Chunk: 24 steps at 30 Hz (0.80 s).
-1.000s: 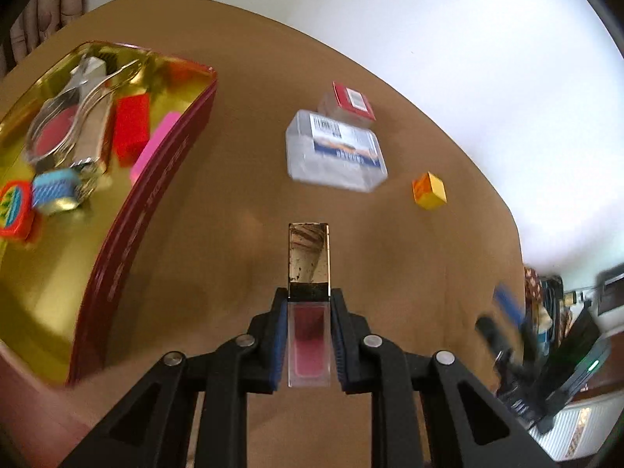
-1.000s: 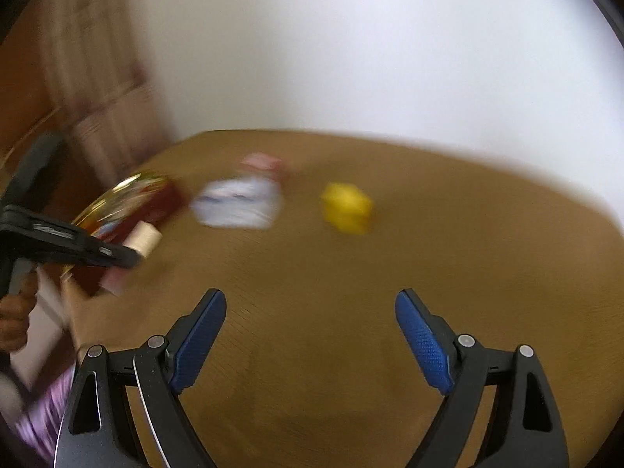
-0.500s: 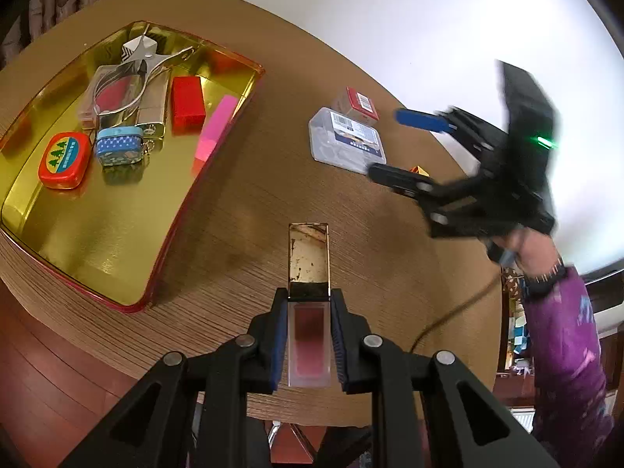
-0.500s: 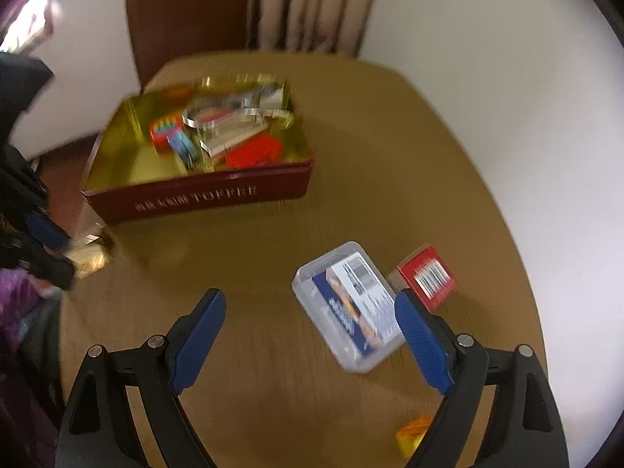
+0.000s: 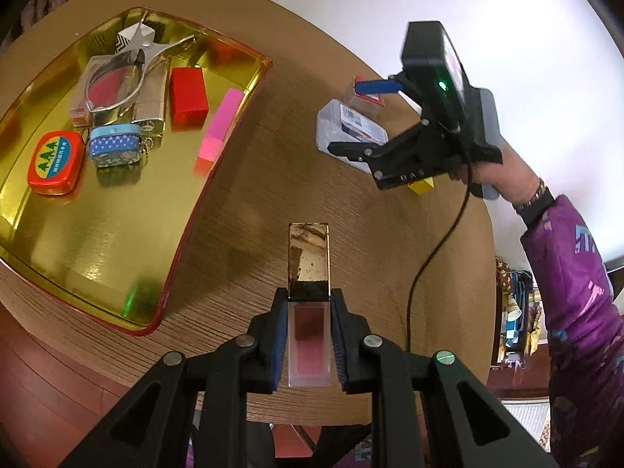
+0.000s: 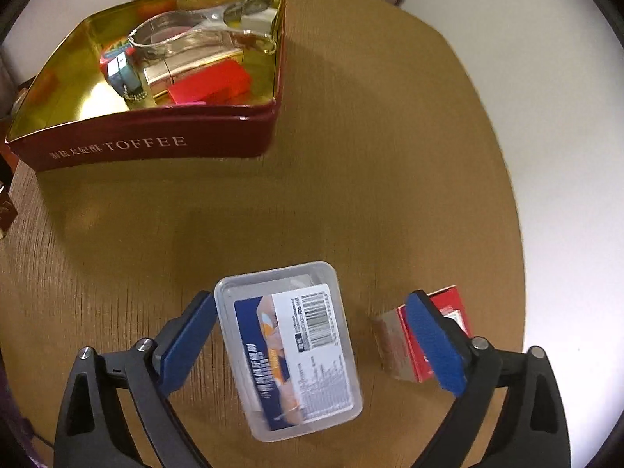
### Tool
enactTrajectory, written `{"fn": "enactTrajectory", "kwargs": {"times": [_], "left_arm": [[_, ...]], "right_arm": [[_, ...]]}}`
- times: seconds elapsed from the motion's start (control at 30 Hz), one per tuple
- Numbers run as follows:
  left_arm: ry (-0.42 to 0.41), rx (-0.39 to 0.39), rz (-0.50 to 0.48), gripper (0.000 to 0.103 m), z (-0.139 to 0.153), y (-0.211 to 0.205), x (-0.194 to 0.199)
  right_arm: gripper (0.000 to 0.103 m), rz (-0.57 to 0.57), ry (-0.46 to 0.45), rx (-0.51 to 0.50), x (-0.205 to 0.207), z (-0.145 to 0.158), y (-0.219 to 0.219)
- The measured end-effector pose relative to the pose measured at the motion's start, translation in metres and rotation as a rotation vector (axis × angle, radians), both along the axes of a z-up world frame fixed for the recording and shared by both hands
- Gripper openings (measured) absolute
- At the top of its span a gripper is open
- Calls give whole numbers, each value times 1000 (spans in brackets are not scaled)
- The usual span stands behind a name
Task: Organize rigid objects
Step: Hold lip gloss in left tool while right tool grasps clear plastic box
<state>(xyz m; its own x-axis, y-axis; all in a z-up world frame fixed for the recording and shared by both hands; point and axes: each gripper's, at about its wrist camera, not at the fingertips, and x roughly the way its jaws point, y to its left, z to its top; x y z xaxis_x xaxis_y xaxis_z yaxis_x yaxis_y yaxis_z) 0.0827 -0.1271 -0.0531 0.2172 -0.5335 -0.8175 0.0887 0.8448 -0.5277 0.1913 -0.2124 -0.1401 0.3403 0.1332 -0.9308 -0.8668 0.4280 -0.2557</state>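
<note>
A: Left gripper [image 5: 309, 341], noted first. Blue pads are pressed against a clear lipstick tube [image 5: 309, 345], pinched at its reddish body; the gold cap juts forward past the fingertips. The tube is held above the table's [image 5: 273, 179] near edge.

B: Right gripper [image 6: 312, 345]?

A: Fingers spread wide. A clear box [image 6: 290, 347] with a barcode label is straddled on the table [image 6: 351, 156]; the left pad [image 6: 187, 339] is seen just beside the box's edge, the right pad [image 6: 435, 345] well apart from it. Contact at the left pad cannot be settled from this view.

B: Beyond the right pad?

A: A red pack [image 6: 425, 339] is partly covered by that pad, lying just beside the box. From the left view, a yellow block [image 5: 421, 185] is glimpsed under the right gripper's frame.

B: The tin?

A: A tin [image 6: 156, 144], gold inside, maroon outside, lettered TOFFEE, is set on the table's far side, well apart from the box. Held within, as logged from the left view: steel tongs [image 5: 128, 66], a red block [image 5: 188, 97], a pink bar [image 5: 220, 124], a small blue tin [image 5: 114, 150], an orange tin [image 5: 56, 162]. The pink bar is leaned on the tin's wall.
</note>
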Motion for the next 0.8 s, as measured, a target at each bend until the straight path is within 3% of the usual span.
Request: {"fn": "enactTrajectory", "kwargs": {"times": [0.07, 0.1, 0.17, 0.2, 0.23, 0.27, 0.3, 0.4, 0.57, 0.8], "left_arm": [[-3, 7, -5, 20, 2, 1, -3], [-2, 10, -6, 20, 2, 1, -4], [0, 3, 0, 20, 2, 2, -4], [-1, 3, 1, 20, 2, 2, -4], [-4, 4, 4, 20, 2, 3, -5], [-7, 4, 8, 20, 3, 3, -5], [-11, 5, 10, 20, 5, 4, -7], [-18, 14, 13, 20, 8, 5, -11], [-28, 12, 27, 20, 13, 10, -19], [-51, 10, 37, 20, 25, 18, -25]], "right_arm": [[99, 3, 38, 1, 1, -1, 4], [94, -11, 68, -12, 3, -4, 6], [86, -70, 141, -62, 7, -19, 6], [87, -111, 153, -33, 8, -20, 2], [82, -143, 168, -4, 9, -18, 0], [67, -166, 169, 17, 9, -16, -4], [61, -195, 168, 41, 8, -14, -8], [59, -281, 172, 111, 2, -12, -20], [59, -327, 201, 217, -22, -7, -35], [59, -363, 143, 315, -71, 28, -68]]}}
